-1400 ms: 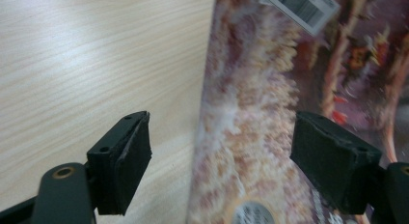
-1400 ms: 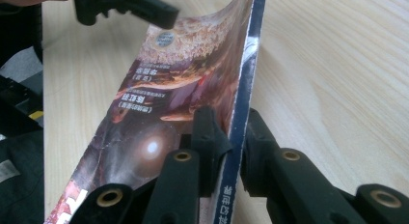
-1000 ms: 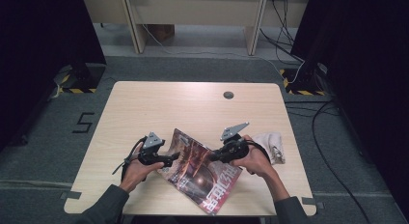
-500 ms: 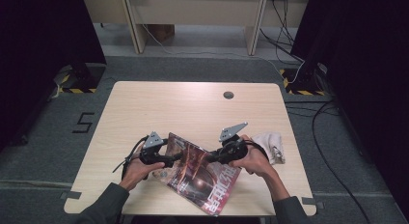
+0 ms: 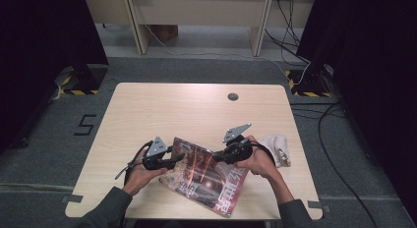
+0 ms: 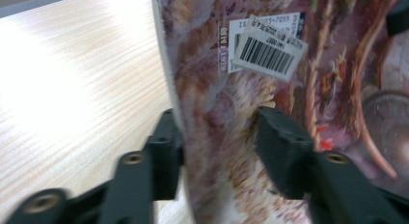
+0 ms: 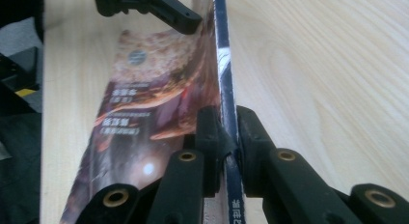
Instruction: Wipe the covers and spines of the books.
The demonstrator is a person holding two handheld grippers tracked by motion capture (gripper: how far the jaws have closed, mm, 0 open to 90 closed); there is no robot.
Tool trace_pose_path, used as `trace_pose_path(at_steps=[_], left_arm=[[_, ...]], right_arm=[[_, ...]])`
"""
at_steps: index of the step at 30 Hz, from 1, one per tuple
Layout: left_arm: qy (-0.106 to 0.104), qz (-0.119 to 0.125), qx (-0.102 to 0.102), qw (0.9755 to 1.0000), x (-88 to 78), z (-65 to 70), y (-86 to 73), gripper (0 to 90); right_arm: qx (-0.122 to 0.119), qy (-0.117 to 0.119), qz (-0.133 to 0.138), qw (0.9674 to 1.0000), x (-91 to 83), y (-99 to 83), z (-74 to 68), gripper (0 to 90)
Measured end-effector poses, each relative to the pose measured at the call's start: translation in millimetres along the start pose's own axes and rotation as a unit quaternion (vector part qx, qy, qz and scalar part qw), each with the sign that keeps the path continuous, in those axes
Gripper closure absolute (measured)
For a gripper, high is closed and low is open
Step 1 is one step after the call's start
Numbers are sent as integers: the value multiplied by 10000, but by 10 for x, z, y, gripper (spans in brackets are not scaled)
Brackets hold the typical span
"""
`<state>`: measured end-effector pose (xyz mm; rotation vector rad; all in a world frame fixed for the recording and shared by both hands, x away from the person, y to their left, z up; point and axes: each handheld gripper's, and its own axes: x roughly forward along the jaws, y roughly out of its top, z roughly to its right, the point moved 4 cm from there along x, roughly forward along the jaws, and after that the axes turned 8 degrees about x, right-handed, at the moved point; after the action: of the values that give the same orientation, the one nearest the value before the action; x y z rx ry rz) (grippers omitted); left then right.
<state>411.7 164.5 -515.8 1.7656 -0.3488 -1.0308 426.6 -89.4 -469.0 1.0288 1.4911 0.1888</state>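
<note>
1. My right gripper [image 7: 222, 137] was clamped tight on the magazine's [image 5: 209, 176] edge; in the right gripper view its two black jaws pinched the dark spine low in the middle of the frame.
2. My left gripper [image 6: 217, 137] had just been closing, with the magazine's other edge standing between its jaws. In the left gripper view the left jaw lay against the edge, while a little cover still showed beside the right jaw, so I could not tell whether it was pressing yet.
3. In the high view the left gripper [image 5: 164, 159] sat left of centre in the lower part of the frame and the right gripper [image 5: 231, 152] right of centre, with the magazine between them.
4. The magazine, with its reddish-brown cover and a barcode label [image 6: 267, 50], was lifted at those edges, and its lower corner reached toward the near edge of the worktop [image 5: 196, 115].
5. A small pale bag [image 5: 278, 147] lay on the worktop just to the right of my right hand [image 5: 260, 161].
</note>
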Motion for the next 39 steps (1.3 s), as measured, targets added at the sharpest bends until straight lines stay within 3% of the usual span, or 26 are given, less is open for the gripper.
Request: trace_pose_path(at_steps=[3,9,14,19,21,24,27,30,33,35,37,39], left_arm=[[51,34,122,9999,-42,12,3,660],[155,67,397,9991,-110,65,6,737],[263,95,772,9966,-203,162,30,791],[339,97,808,9961,-248,195,19,812],[353,78,791,9962,-257,195,2,819],[357,68,774,9963,-280,199,-13,828],[390,116,772,9962,-313,220,-6,835],[412,129,830,9956,-358,252,-4,840],[421,146,812,9957,-379,269,-15,841],[426,126,915,9948,-391,289,-9,841],[453,140,954,9943,-395,310,2,841],[442,121,982,9941,-403,312,3,841]], right_arm=[[7,-278,-81,9996,1,17,22,779],[78,-479,-69,9988,22,33,76,726],[89,-725,-90,9973,39,45,121,650],[160,-974,0,9951,83,73,145,585],[336,-1058,122,9937,79,84,170,566],[534,-1062,305,9924,-13,73,224,537],[751,-1192,509,9887,-169,20,280,508],[975,-1443,690,9823,-342,-92,362,488],[1363,-1976,742,9679,-531,-272,509,458],[1543,-2345,692,9573,-652,-407,616,452],[1713,-2492,721,9505,-752,-532,711,452],[1893,-2703,696,9414,-832,-646,781,450]])
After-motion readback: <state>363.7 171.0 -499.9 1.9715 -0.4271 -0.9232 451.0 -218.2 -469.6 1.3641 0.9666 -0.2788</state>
